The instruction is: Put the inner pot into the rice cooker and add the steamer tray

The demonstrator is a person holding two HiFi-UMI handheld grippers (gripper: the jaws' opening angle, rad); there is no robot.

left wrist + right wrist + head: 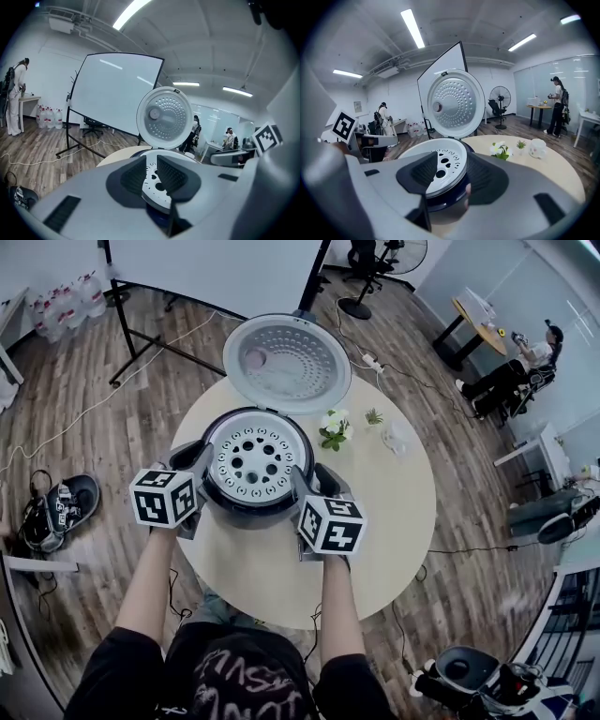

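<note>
At the left hand-held gripper (151, 176): closed down narrow on the left wall of the steamer tray (251, 457), one ribbed pad inside it, the other outside, both against the white metal.

At the right hand-held gripper (445, 173): about half open, straddling the tray's right edge. Inner pad over the perforated floor, outer pad just outside the rim, with no clear squeeze to be seen.

Between the two, in the head view: tray level in the mouth of the rice cooker (246, 512), holes facing up, covering whatever lies beneath. Inner pot not to be made out under it.

Behind the tray: cooker lid (288, 362) swung fully open and standing up, dimpled inner face towards the camera.

Under the cooker: round pale worktop (394, 512). On it, to the right of the cooker and apart from it, a small bunch of white flowers (334, 427), a tiny green plant (374, 416) and a white cup (397, 439).

Further out: wooden floor, a white screen on a black stand (216, 268) beyond the worktop, a pair of shoes (56, 512) on the floor at the left.
</note>
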